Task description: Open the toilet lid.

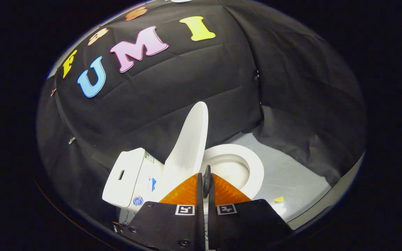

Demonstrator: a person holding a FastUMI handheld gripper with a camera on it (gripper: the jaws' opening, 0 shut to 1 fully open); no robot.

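My gripper (207,181) fingers pressed together, holding nothing. Lid (191,139) already up, standing near vertical just ahead of my tips, w/ tank (127,177) beside it. Bowl seat (253,167) exposed beyond, on grey floor (291,181).

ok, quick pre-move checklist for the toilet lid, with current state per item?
1. Toilet lid raised: ok, it stands up near vertical, leaning toward the tank.
2. Seat down, bowl exposed: ok.
3. Gripper free of the lid: ok, fingers closed together just ahead of the lid's base, nothing between them.
4. Lid resting stably against the tank: cannot tell, contact is hidden.
5. Retreat path over the floor: ok, apart from a small yellow scrap beside the bowl.
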